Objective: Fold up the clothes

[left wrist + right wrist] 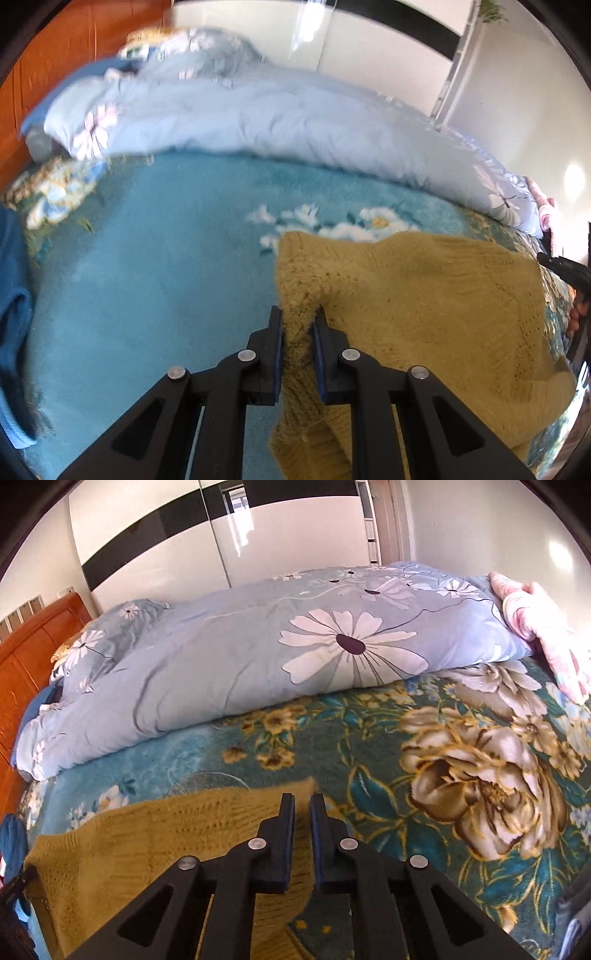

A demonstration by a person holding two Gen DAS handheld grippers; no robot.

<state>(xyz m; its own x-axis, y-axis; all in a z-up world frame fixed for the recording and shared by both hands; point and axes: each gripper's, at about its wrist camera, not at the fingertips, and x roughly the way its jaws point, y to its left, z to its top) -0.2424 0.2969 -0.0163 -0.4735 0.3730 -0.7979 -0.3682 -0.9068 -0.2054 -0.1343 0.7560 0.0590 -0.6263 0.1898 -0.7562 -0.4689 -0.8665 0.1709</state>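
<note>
bed: teal plush blanket with large cream and gold flowers (424, 738) covering the whole surface, plain teal stretch toward the left wrist view's left half
duvet: pale blue quilted duvet with white daisy print (258, 657), bunched in a long roll along the far side of the blanket
wardrobe: glossy white sliding doors with a black band (155, 554) behind the bed
headboard: orange-brown wooden panel (33, 646) at the left end of the bed
sweater: mustard-yellow knitted sweater (424, 302), spread across the blanket near the front edge, left corner pulled up in a ridge, right corner lifted
blue cloth: dark blue garment (14, 314) at the far left edge, well apart from the sweater
pink fabric: pink floral cloth (535, 620) lying at the right end of the duvet
left gripper (299, 317): black fingers with blue pads clenched on a bunched fold of the sweater edge
right gripper (303, 801): fingers nearly closed, pinching the thin right corner of the sweater; blurred there
</note>
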